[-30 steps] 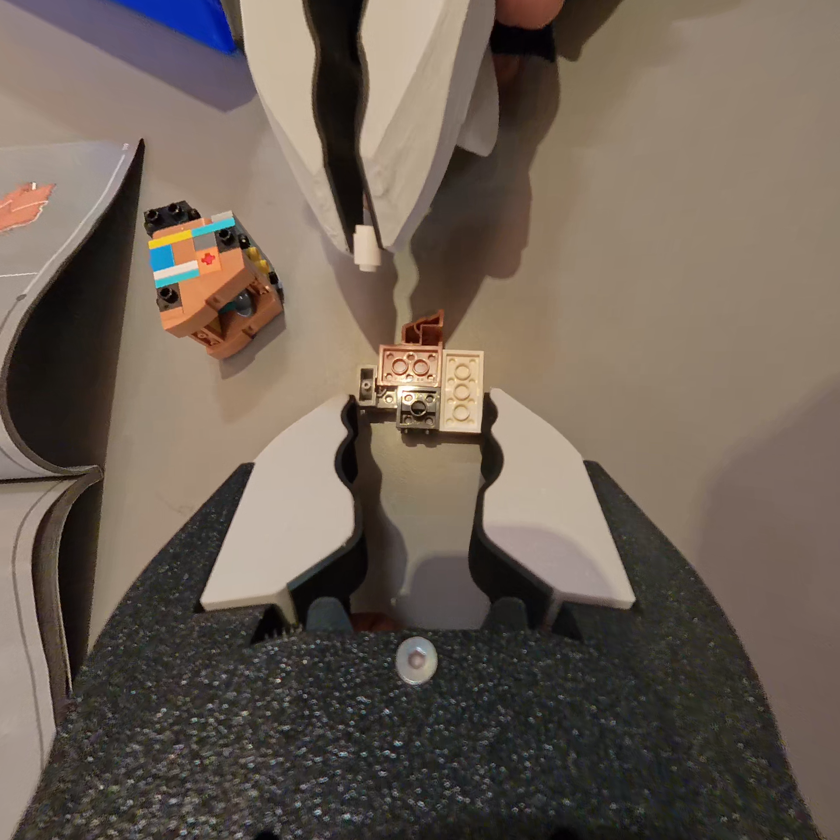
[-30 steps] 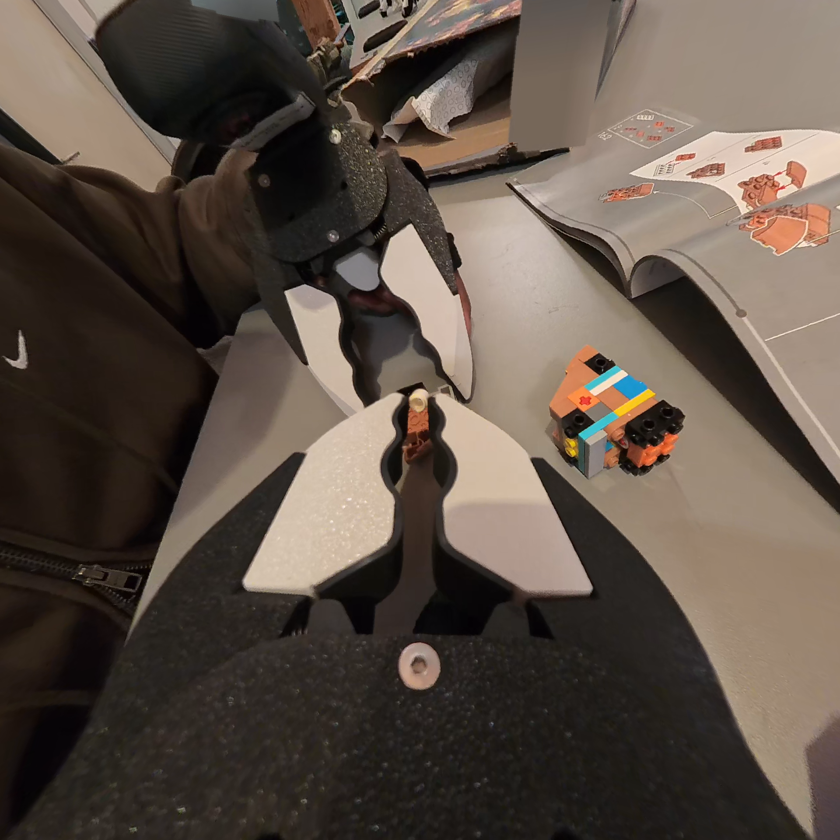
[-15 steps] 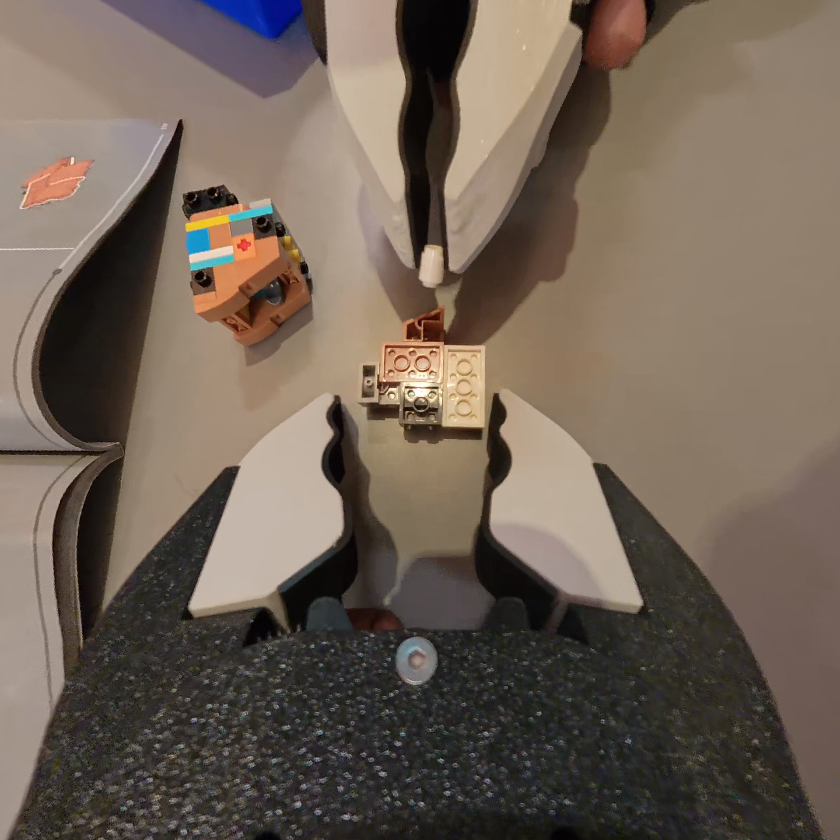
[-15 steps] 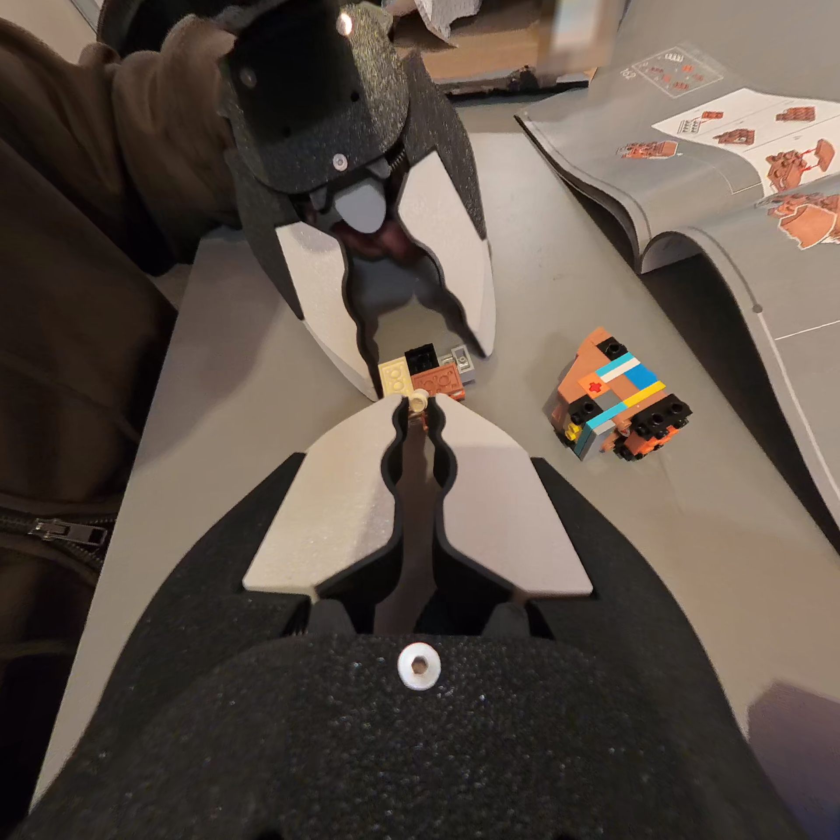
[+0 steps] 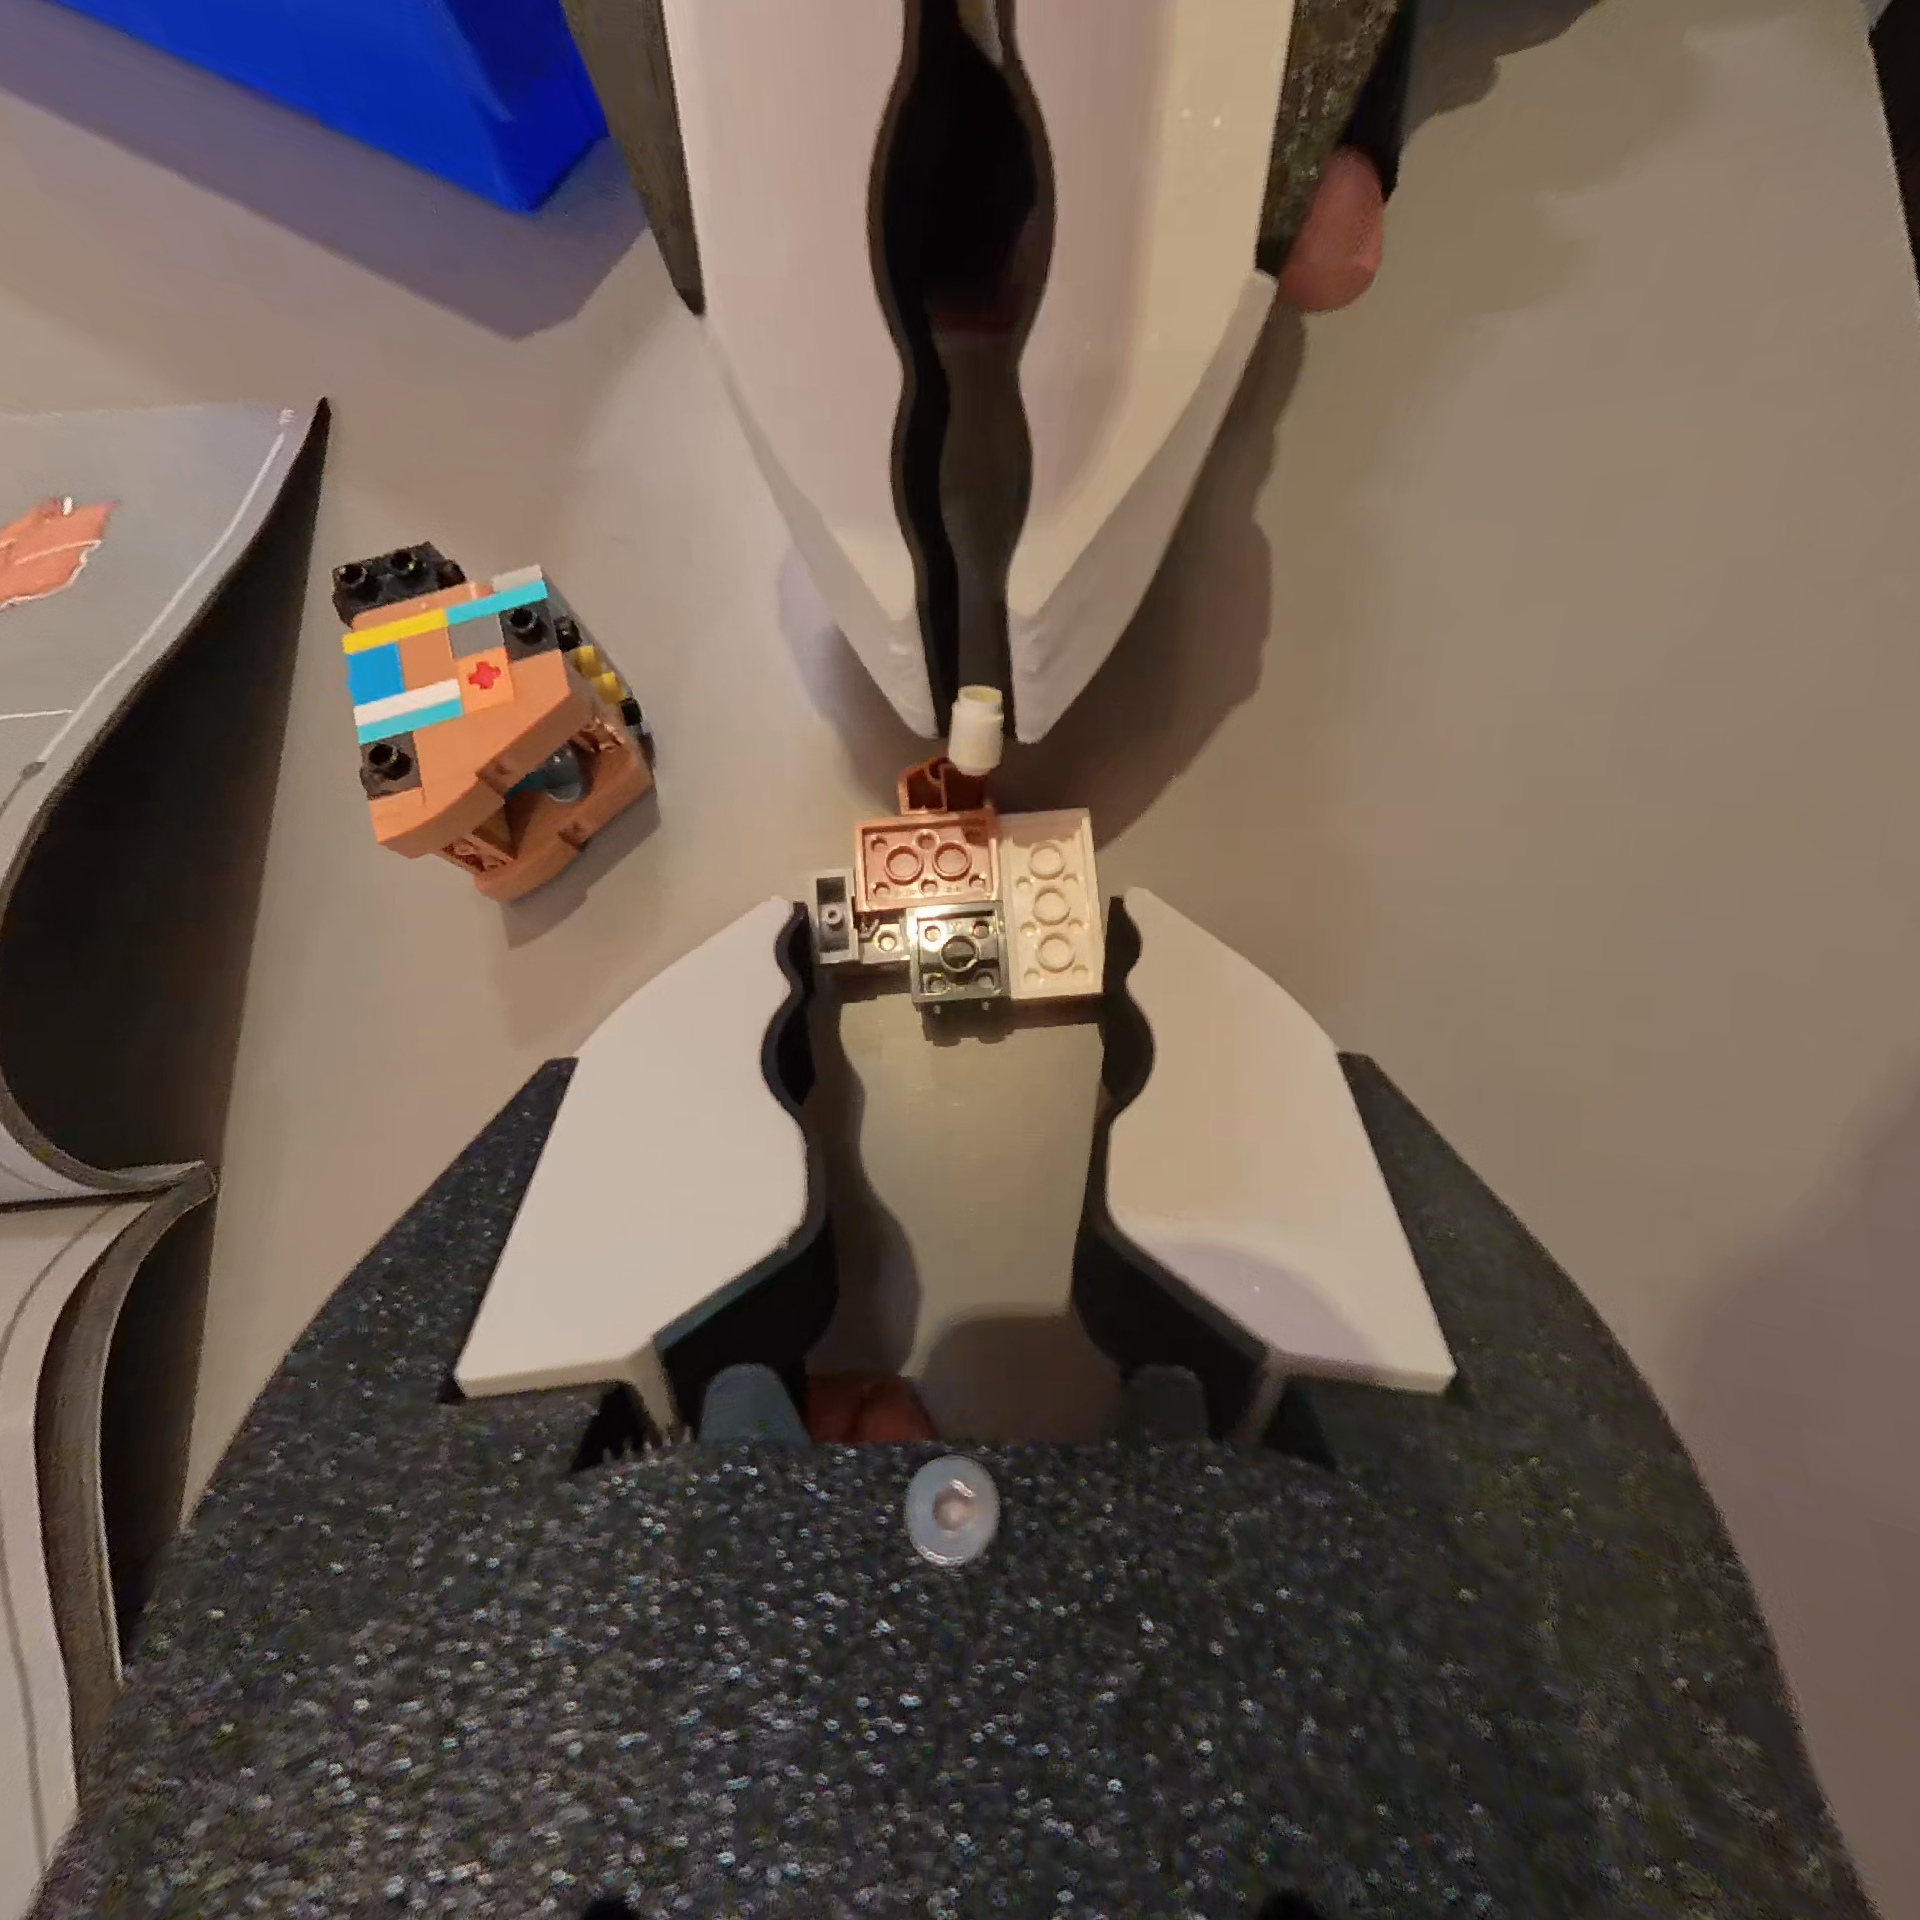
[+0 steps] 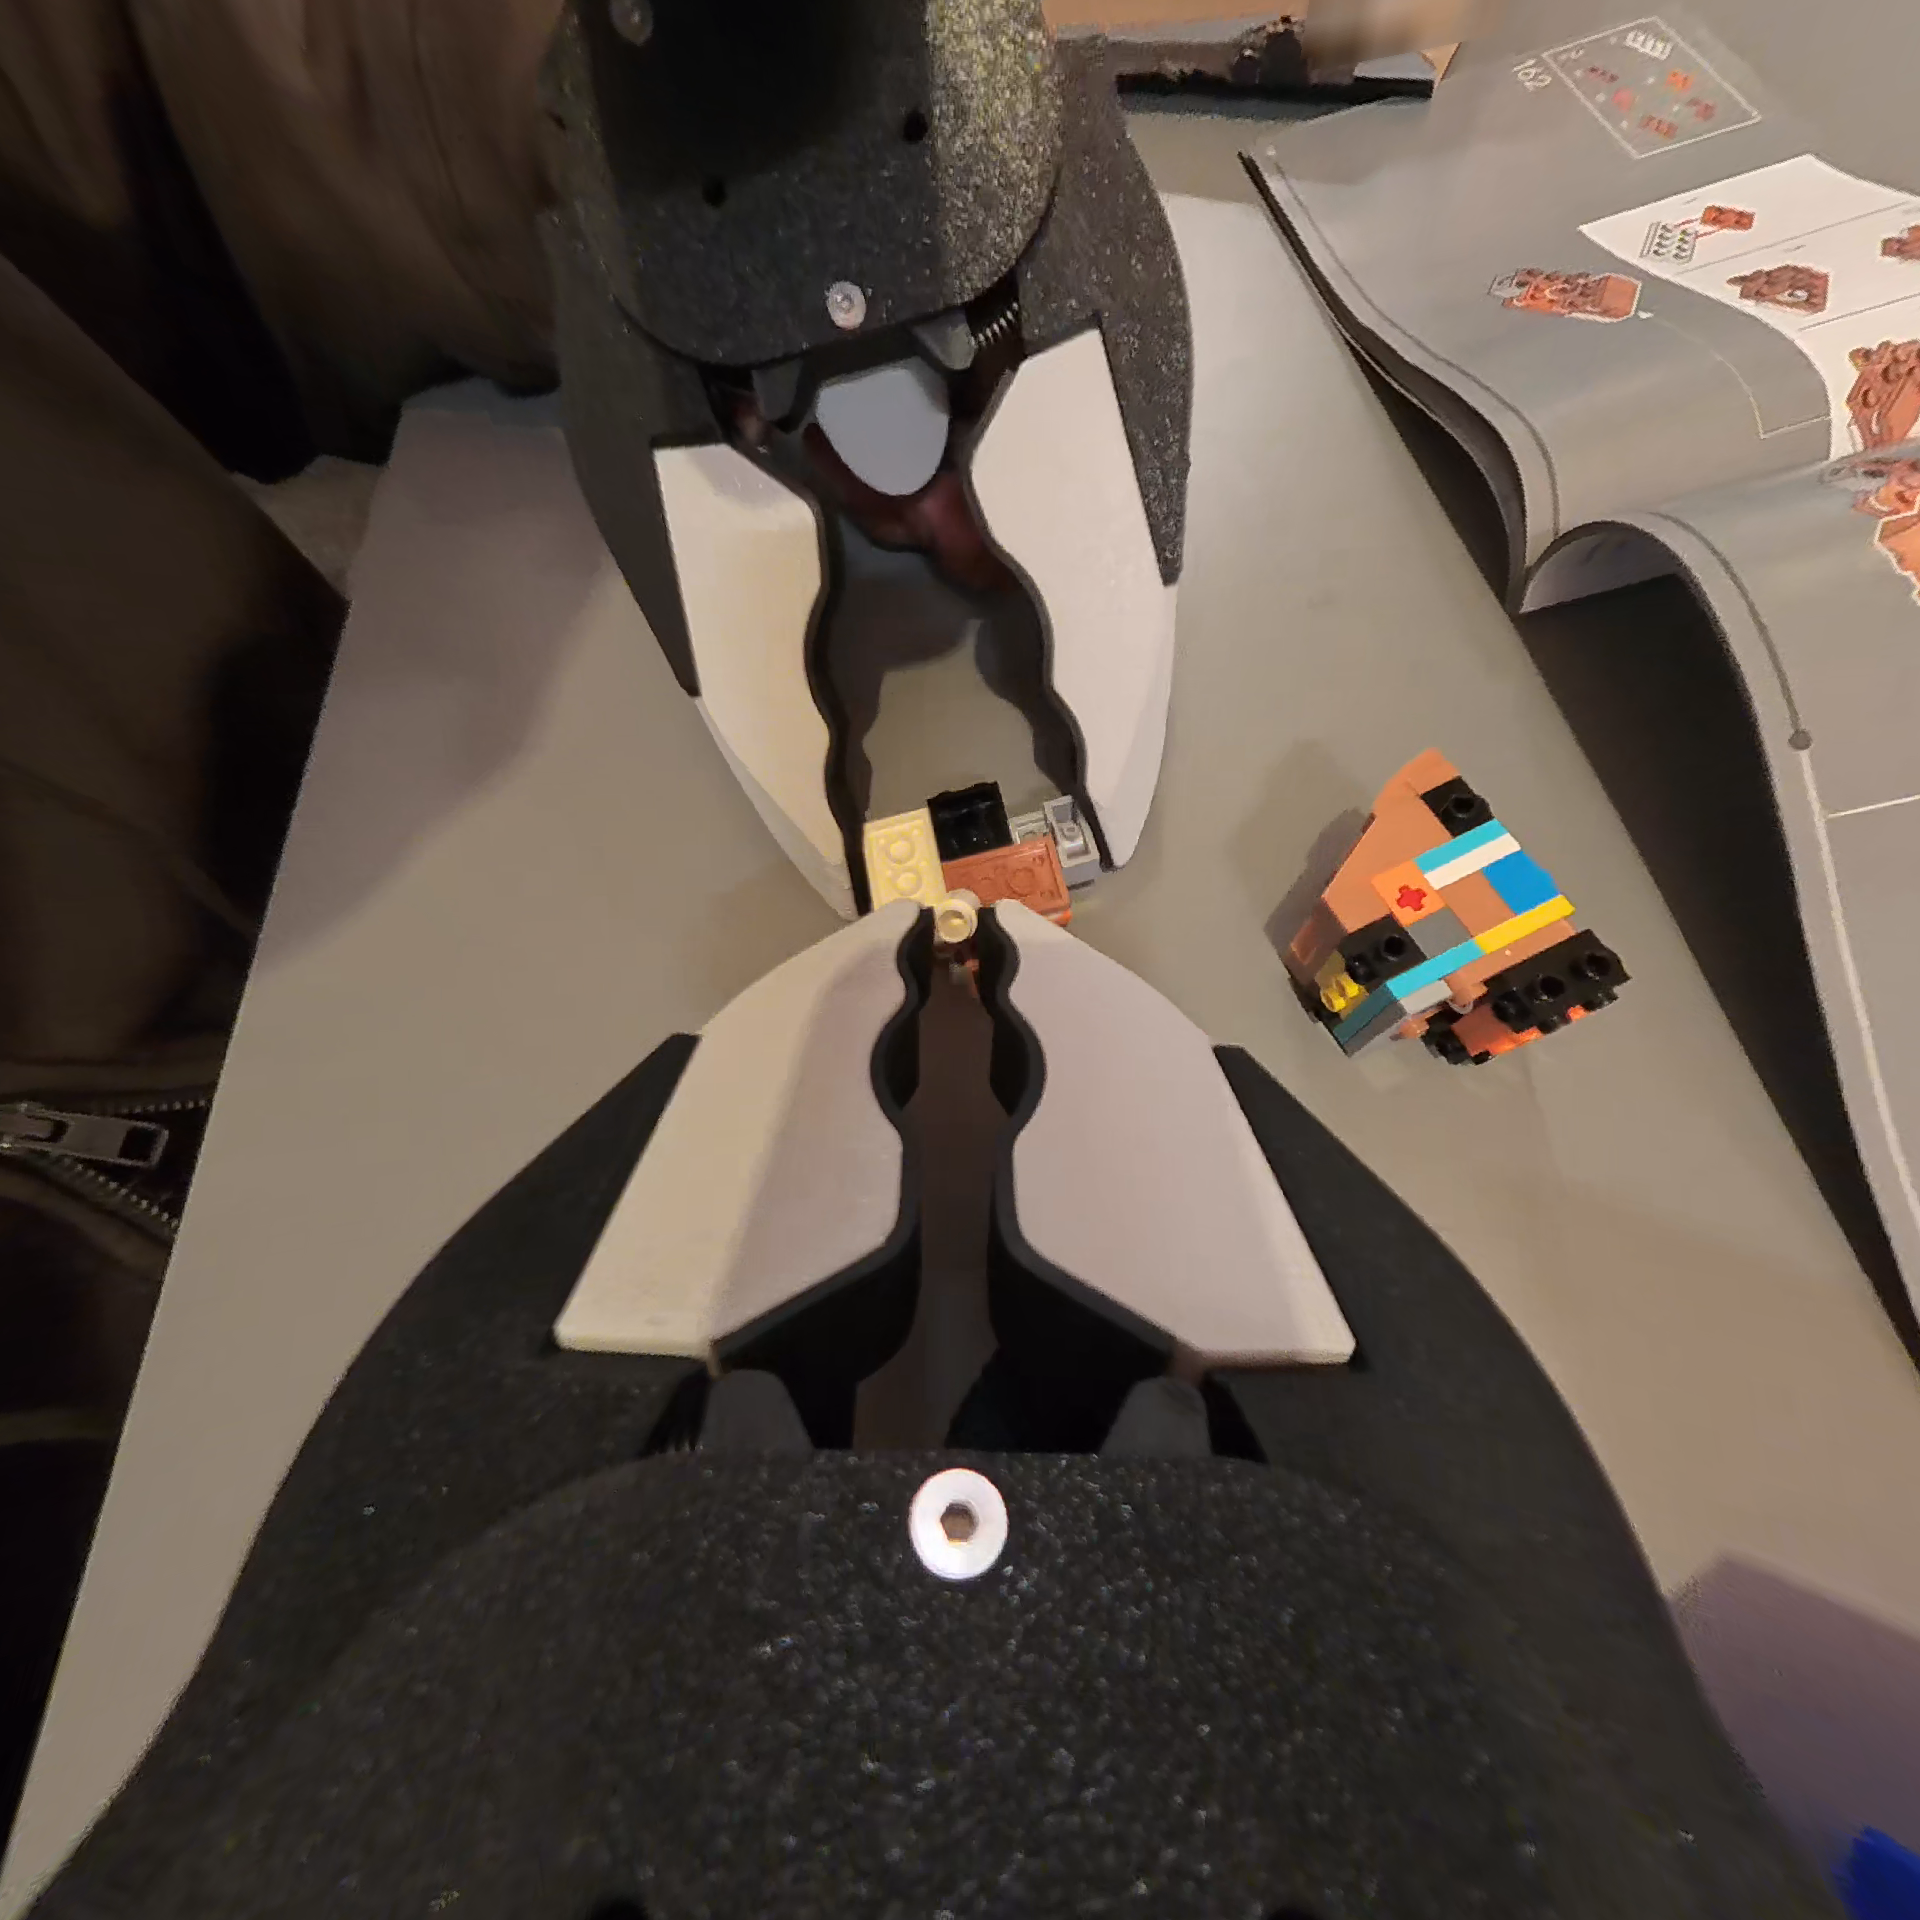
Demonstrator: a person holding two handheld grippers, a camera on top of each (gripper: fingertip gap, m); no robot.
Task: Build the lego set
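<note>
A small assembly (image 5: 966, 904) of brown, tan, black and grey pieces lies on the grey table, with a brown bracket (image 5: 935, 790) at its far edge. My left gripper (image 5: 961, 930) is open, with a fingertip close by each side of the assembly. I cannot tell if they touch it. My right gripper (image 5: 971, 717) comes from the far side, shut on a small white round piece (image 5: 977, 727) that hangs just over the bracket. In the right wrist view, the right gripper (image 6: 958, 916) pinches the round piece (image 6: 956, 922) in front of the assembly (image 6: 977, 852), which the left gripper (image 6: 977, 868) straddles.
A built brown block with blue, yellow and black parts (image 5: 468, 727) lies to the left, also in the right wrist view (image 6: 1444, 914). An open instruction booklet (image 5: 104, 644) (image 6: 1662, 364) lies beyond it. A blue bin (image 5: 364, 94) stands at the far left. A person's dark jacket (image 6: 156, 727) is nearby. Less than 4 cm separates the two grippers' tips.
The right gripper has brought the white round piece down and closer to the brown bracket. The left gripper has moved forward, so its fingertips now flank the assembly.
</note>
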